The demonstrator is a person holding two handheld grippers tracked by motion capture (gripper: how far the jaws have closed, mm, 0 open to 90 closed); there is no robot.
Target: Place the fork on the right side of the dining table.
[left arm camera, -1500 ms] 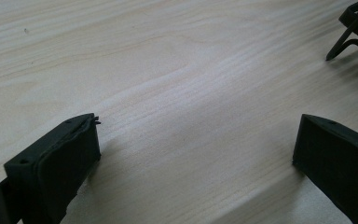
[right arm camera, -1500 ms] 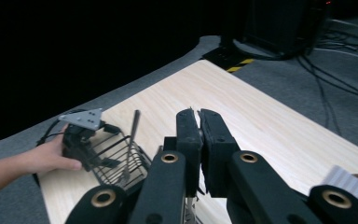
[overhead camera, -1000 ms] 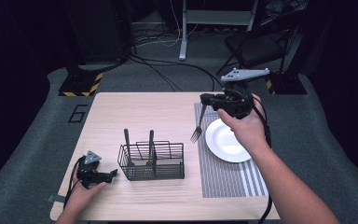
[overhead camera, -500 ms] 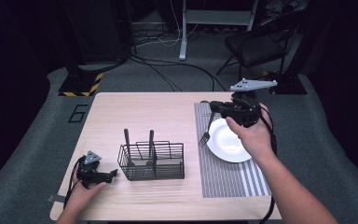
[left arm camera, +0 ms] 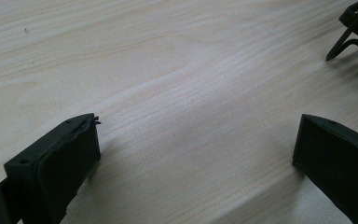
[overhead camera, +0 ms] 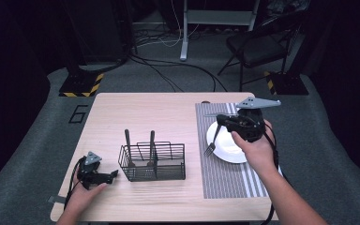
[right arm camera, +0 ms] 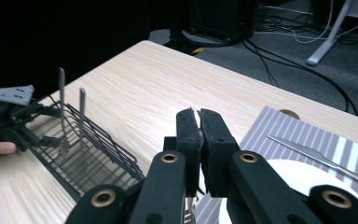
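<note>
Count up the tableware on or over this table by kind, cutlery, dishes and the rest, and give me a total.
Wire basket: 1
Utensils standing in it, handles up: 2
Fork: 1
Knife: 1
White plate: 1
Striped placemat: 1
Total: 7

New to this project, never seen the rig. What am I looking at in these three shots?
A person holds a two-jaw tool in each hand. The high view looks down on the wooden table. The other two cameras ride on the tools, looking along their jaws. The left tool rests open on the table beside a wire basket with two utensils standing in it. The right tool is shut on a fork, hanging over the edge of a white plate on a striped placemat. A knife lies beyond the plate.
</note>
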